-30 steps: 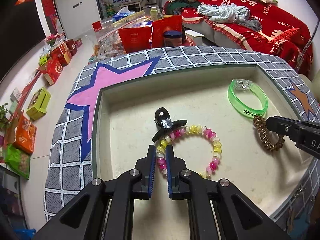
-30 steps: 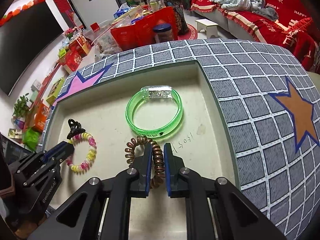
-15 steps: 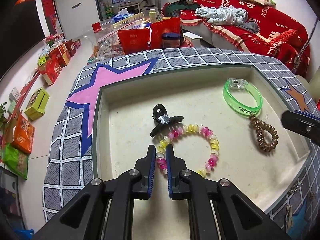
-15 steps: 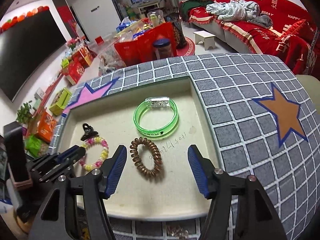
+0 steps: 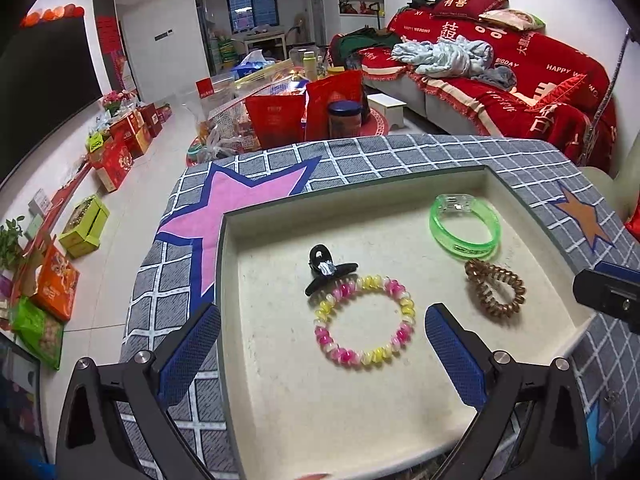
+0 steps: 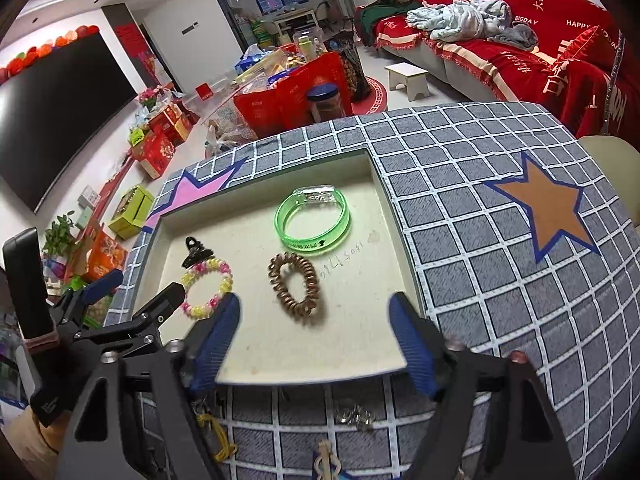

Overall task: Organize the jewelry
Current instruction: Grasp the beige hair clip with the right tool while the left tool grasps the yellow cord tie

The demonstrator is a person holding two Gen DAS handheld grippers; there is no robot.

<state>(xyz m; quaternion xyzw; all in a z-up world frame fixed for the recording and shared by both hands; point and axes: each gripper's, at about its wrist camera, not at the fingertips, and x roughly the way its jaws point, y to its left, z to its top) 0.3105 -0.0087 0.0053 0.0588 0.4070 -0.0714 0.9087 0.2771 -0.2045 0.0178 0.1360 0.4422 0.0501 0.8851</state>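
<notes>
The left gripper is held with its jaws spread wide and nothing between them; the blue ribbed pads are seen on either side of the pink-and-yellow coil bracelet, clear of it. The right gripper is likewise spread wide and empty, hovering at the near rim of the cream tray. All jewelry is laid on the tray floor: the beaded-looking coil bracelet is touched at its far edge by a black hair claw; a brown spiral hair tie lies just beside a translucent green bangle that carries a small black label, too small to read. Faint handwritten marks are seen on the tray near the bangle. "HAPPY WEDDING" can be read on the red sofa cover.
</notes>
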